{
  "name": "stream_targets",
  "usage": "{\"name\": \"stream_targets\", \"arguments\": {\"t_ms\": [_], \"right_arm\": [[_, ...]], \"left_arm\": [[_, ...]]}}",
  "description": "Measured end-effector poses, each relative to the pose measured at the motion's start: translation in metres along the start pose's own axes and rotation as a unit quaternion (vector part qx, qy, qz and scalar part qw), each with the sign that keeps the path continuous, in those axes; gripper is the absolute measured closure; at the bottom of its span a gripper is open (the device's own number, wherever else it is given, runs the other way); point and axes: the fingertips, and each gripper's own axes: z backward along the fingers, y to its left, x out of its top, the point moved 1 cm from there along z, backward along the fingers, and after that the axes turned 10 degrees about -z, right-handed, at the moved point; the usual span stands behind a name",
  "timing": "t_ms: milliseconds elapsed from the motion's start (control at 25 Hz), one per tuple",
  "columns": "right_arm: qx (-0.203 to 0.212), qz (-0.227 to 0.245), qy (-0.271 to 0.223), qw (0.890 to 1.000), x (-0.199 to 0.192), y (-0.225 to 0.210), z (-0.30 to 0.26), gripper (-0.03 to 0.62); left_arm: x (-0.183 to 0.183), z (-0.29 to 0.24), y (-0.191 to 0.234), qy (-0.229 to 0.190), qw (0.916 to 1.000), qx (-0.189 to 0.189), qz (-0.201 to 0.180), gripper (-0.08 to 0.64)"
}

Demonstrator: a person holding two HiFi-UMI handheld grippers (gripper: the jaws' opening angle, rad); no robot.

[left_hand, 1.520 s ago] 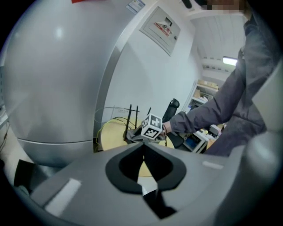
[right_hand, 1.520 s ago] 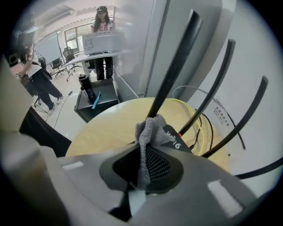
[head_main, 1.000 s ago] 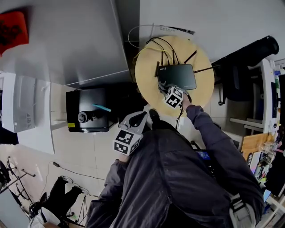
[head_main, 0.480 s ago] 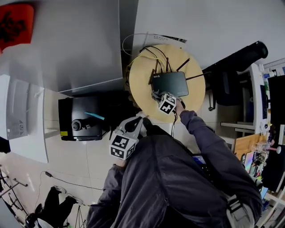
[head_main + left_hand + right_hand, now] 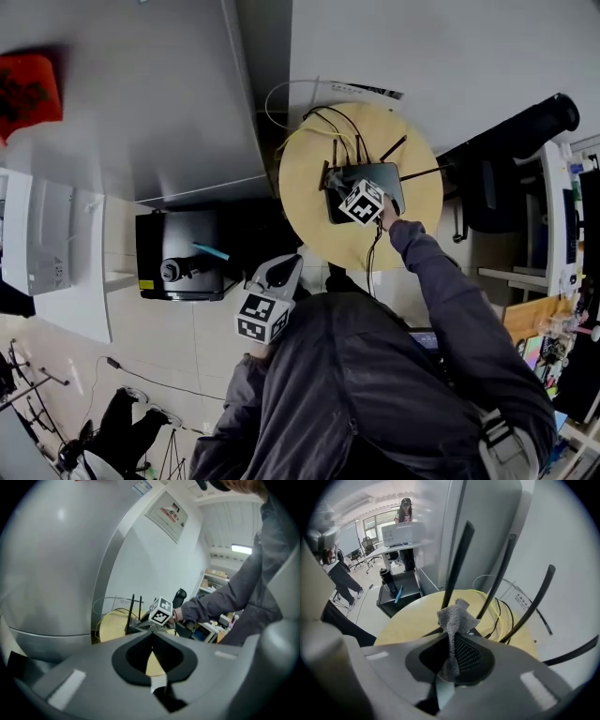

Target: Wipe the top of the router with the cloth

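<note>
The black router (image 5: 386,178) sits on a round wooden table (image 5: 305,173) against a white wall (image 5: 450,47). Over its top, the right gripper (image 5: 449,670) pinches the grey cloth (image 5: 455,618). The left gripper (image 5: 281,270), jaws together and empty, hangs above the tiled floor (image 5: 178,328).

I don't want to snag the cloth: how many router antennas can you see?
4 in the right gripper view: one antenna behind the cloth, a second and third rightward, a fourth low at far right. Others may be hidden.
</note>
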Motion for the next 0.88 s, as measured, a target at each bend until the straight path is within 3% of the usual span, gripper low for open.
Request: {"name": "stream_targets", "arguments": {"t_ms": [240, 480, 880], "right_arm": [[-0.005, 0.011, 0.004, 1.000, 0.001, -0.033, -0.020, 0.565], [0.014, 0.027, 0.017, 0.999, -0.005, -0.035, -0.037, 0.565], [0.039, 0.021, 0.016, 0.999, -0.020, -0.016, -0.025, 0.566]], "left_arm": [[0.007, -0.010, -0.010, 0.020, 0.9995, 0.023, -0.002, 0.560], [0.011, -0.013, -0.005, 0.029, 0.9980, 0.056, 0.005, 0.560], [0.018, -0.033, -0.015, 0.033, 0.9981, 0.052, 0.003, 0.560]]}}
